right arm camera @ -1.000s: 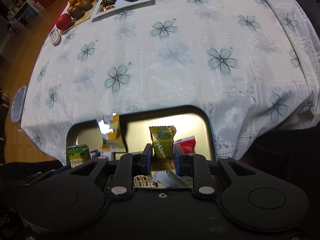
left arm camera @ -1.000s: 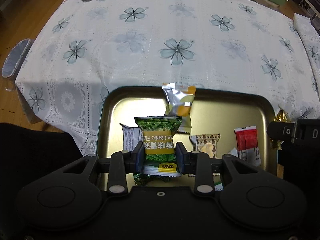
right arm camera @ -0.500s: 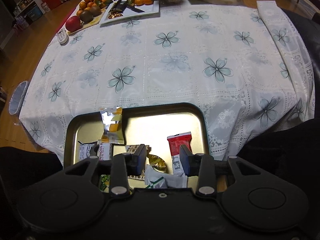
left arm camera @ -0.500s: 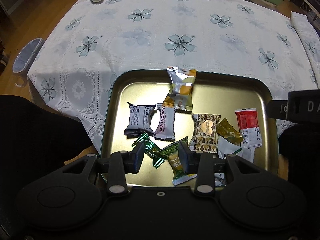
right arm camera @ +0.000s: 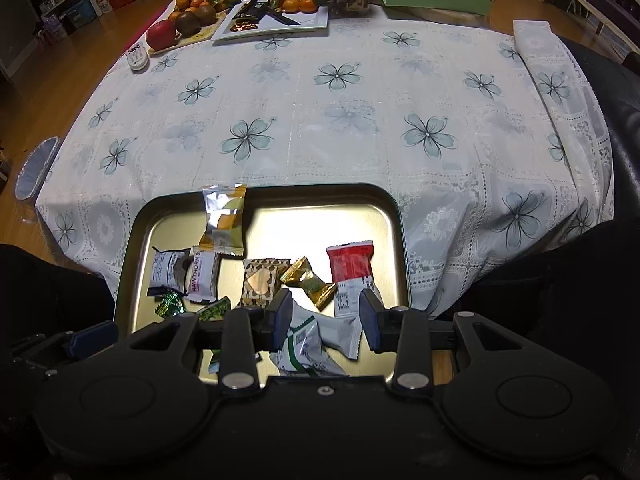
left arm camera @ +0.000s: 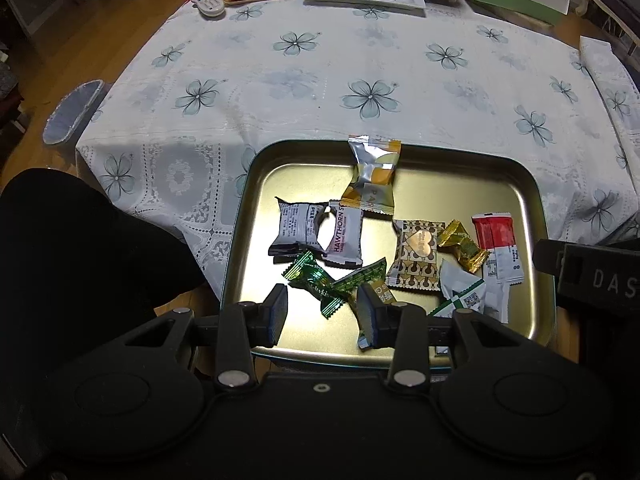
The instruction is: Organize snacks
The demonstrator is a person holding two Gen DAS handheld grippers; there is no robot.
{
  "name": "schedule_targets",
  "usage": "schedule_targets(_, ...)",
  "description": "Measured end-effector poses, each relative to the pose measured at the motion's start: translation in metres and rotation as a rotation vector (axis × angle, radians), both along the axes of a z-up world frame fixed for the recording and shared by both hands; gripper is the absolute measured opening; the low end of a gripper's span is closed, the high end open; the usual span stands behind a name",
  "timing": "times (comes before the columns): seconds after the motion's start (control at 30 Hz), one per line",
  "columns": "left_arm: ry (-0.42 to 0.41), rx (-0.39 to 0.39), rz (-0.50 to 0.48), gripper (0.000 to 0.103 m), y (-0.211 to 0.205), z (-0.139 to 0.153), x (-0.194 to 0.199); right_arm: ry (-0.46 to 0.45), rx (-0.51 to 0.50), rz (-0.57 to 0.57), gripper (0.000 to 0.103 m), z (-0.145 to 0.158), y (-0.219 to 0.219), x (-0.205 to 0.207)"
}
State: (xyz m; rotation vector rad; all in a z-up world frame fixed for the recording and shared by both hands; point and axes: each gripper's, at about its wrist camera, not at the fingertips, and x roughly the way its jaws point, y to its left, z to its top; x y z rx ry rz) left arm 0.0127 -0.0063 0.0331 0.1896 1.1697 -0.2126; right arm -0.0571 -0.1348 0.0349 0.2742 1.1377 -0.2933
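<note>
Gold-toned metal tray (left arm camera: 256, 184) is seen at the near edge of a table covered by a white cloth with blue flowers (left arm camera: 372, 96). Snacks are scattered inside it: a silver-and-orange packet (left arm camera: 374, 176) is leaned against the far rim, a grey packet (left arm camera: 296, 226) and a white hawthorn bar (left arm camera: 346, 236) are laid side by side, touching, left of centre. A brown packet with a gold heart (left arm camera: 418, 254) is placed at centre, with a gold-wrapped candy (left arm camera: 462, 246) just beside it and a red-and-white packet (left arm camera: 496, 244) further right. Two green packets (left arm camera: 320, 282) are found near the front rim, and a white packet with green stripes (left arm camera: 460, 294) at front right. Left gripper (left arm camera: 323, 314) is held above the front rim, jaws spread wide, nothing gripped; the green packets are seen between and beyond the fingers, contact cannot be confirmed. Right gripper (right arm camera: 326, 320) is held over the tray's front right, jaws likewise wide and empty, with the white striped packet (right arm camera: 304, 342) seen between them. Fruit on a board (right arm camera: 188, 20) and a white plate (right arm camera: 276, 20) are noted at the table's far end.
</note>
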Motion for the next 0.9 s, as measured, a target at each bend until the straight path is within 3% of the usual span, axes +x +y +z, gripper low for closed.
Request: schedule_targets(0.9, -0.041, 0.003, 0.017, 0.048, 0.012, 0.005, -0.036, 0.022, -0.012, 0.0, 0.039, -0.013, 0.015, -0.057)
